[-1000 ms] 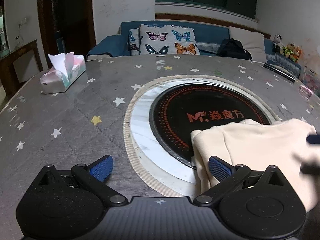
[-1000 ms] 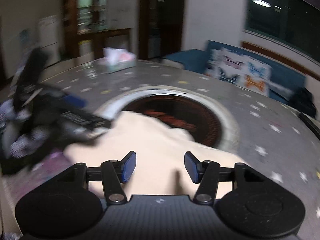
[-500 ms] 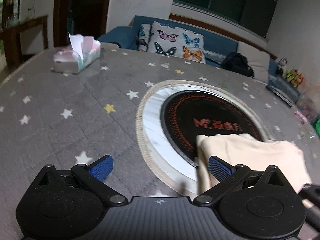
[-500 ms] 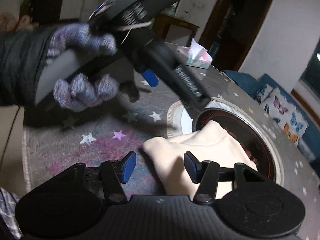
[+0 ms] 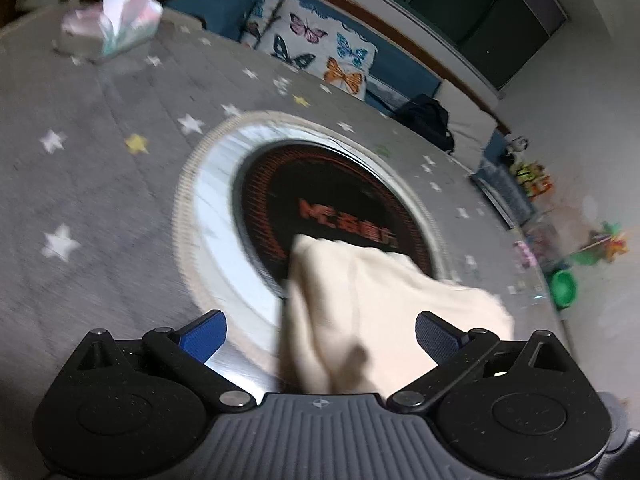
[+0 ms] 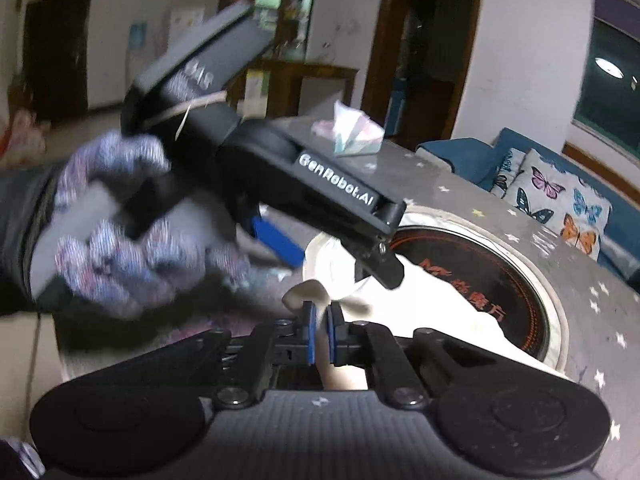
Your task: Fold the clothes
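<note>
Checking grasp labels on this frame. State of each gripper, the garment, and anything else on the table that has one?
right gripper: shut on the cream garment, fabric pinched between the blue pads.
left gripper: open, jaws wide, garment between them ungripped.
cream garment: bunched, not yet folded flat, partly over the black hotplate.
gloved hand: wrapped around the left gripper's handle.
tissue box: open, tissue sticking out.

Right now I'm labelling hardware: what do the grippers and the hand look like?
Both grippers, left and right, are black with ribbed grey bodies and blue pads. The left one reads "GenRobot.AI" in white. The hand wears a speckled knit glove and a dark sleeve.
</note>
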The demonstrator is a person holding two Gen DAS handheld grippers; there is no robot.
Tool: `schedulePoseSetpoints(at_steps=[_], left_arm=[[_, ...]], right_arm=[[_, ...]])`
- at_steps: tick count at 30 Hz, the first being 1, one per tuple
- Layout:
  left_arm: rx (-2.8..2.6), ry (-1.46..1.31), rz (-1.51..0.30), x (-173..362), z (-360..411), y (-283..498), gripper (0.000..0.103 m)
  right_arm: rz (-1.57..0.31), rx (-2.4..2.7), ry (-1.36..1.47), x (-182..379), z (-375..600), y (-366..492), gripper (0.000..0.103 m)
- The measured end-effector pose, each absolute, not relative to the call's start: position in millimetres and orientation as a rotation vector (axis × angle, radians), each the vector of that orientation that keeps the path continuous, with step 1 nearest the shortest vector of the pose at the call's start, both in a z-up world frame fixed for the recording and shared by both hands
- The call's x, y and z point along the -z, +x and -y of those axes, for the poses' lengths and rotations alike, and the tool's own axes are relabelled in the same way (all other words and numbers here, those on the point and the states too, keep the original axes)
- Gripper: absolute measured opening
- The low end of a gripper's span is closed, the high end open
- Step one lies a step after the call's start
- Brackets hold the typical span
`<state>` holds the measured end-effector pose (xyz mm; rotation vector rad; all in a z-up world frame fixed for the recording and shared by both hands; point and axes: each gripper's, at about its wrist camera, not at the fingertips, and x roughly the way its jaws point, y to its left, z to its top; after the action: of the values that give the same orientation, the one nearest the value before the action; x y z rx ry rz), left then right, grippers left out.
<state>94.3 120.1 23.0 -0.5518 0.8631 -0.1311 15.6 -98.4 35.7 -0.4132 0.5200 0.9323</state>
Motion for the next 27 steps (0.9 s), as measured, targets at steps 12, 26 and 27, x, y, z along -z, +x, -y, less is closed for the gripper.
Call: schedulePoseSetpoints(at_steps=[12,26,27], left_arm=[[0.094,-0.617,-0.86,-28.8,-116.7,93.6,0.086],[0.107,-0.674,-0.881,-20.1,-126.3,96.2,0.091],[0.109,-0.681,-0.882,-20.0,-125.5,96.5,0.091]], right_arm=[[-0.517,-0.974,-0.459,-31.6,105.9,8.3,0.027],[-0.512,-0.927,-0.606,-0.1,66.3,9.1,0.011],[-0.515,-0.927,-0.571,-3.9,70.2,12.9,0.008]])
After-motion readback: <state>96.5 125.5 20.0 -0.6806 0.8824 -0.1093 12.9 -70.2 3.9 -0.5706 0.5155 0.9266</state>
